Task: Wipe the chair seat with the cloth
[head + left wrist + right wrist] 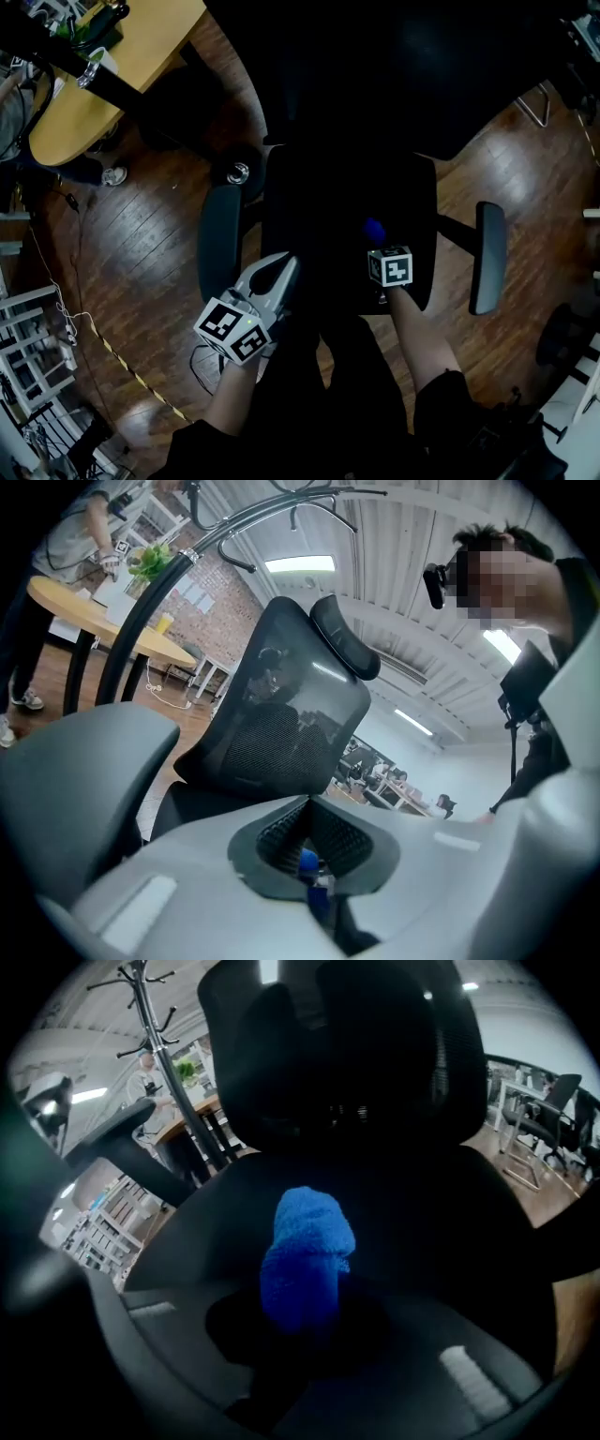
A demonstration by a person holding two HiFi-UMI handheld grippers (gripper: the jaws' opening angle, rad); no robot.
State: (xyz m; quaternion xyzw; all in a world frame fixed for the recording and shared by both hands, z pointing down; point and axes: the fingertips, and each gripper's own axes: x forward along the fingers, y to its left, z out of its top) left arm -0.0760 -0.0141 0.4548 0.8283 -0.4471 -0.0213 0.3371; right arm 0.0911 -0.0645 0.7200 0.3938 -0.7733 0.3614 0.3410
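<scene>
Right tongs (302, 1321), clamped on the bunched blue terry cloth (307, 1251), hold it over the black padded chair seat's (319, 225) front right: press it flat, sweep overlapping strokes toward the seat's back, and leave the closed, empty left tongs (279, 274) off the seat's front-left edge.

Head view: chair seat (347, 216) is near-black, surface detail lost; backrest (375, 75) runs off the top edge. Cloth (374, 230) shows only as a small blue bit, the rest hidden behind the right gripper (379, 246), whose jaws sit under its marker cube. Can't tell if cloth touches the seat. Tabletop (122, 66) is cut by the top edge. Right gripper view: cloth's lower end is buried btwn dark jaws. Left gripper view: blue speck (307, 860) past the jaw gap, too small to name; person (70, 536) by the tabletop is cut off at the top.
</scene>
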